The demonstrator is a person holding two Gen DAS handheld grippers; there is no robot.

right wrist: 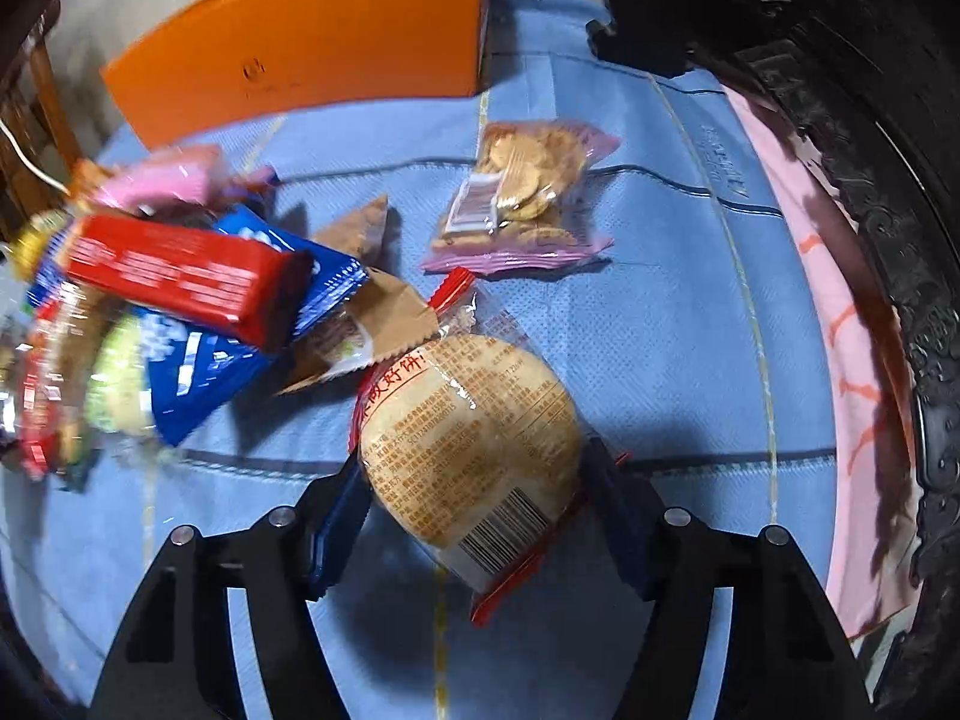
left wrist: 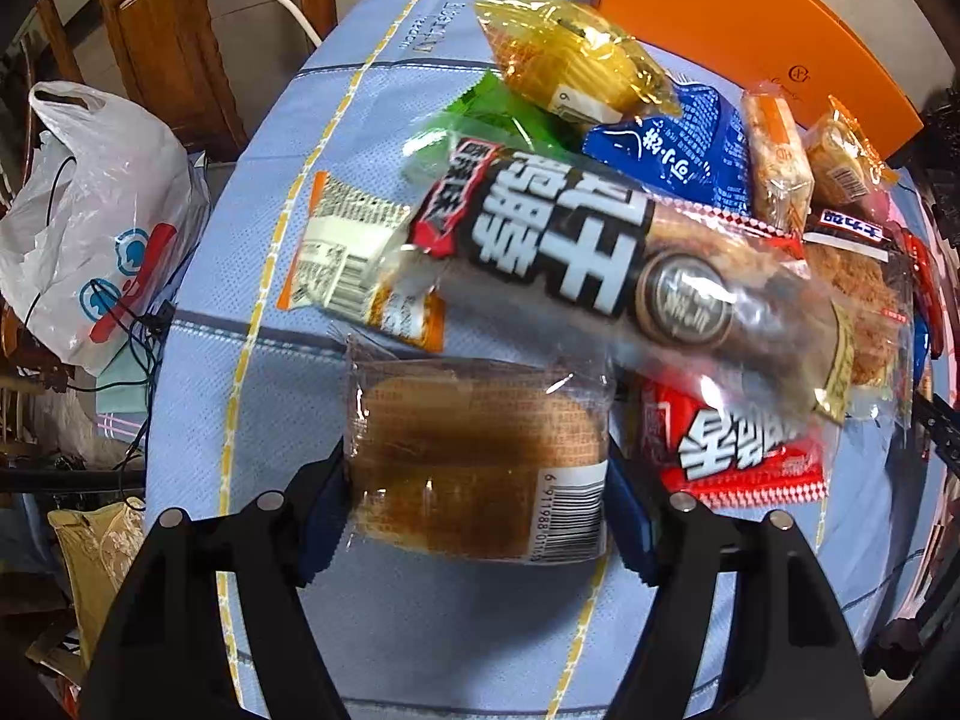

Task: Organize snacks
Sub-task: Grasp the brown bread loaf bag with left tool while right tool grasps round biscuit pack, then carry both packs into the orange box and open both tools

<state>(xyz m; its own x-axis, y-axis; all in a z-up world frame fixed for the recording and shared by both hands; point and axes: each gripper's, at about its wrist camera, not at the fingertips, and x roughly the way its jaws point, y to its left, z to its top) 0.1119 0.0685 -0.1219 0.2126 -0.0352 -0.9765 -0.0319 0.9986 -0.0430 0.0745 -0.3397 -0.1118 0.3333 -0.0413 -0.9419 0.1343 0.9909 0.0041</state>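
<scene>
A heap of wrapped snacks lies on a blue tablecloth (left wrist: 252, 252). In the left wrist view my left gripper (left wrist: 477, 516) is shut on a clear-wrapped brown bread pack (left wrist: 480, 456). Behind it lie a long black-and-white sausage pack (left wrist: 600, 252), a red pack (left wrist: 744, 450), a yellow pack (left wrist: 570, 54) and a blue pack (left wrist: 678, 150). In the right wrist view my right gripper (right wrist: 474, 510) is shut on a round pale cake in a clear, red-edged wrapper (right wrist: 474, 426). A pink bag of small biscuits (right wrist: 522, 198) lies alone beyond it.
An orange box (right wrist: 312, 30) stands at the back of the table, also in the left wrist view (left wrist: 744, 18). A white plastic bag (left wrist: 96, 222) and wooden chairs (left wrist: 162, 42) stand off the left edge. Dark carved furniture (right wrist: 840, 120) and pink cloth (right wrist: 840, 312) border the right side.
</scene>
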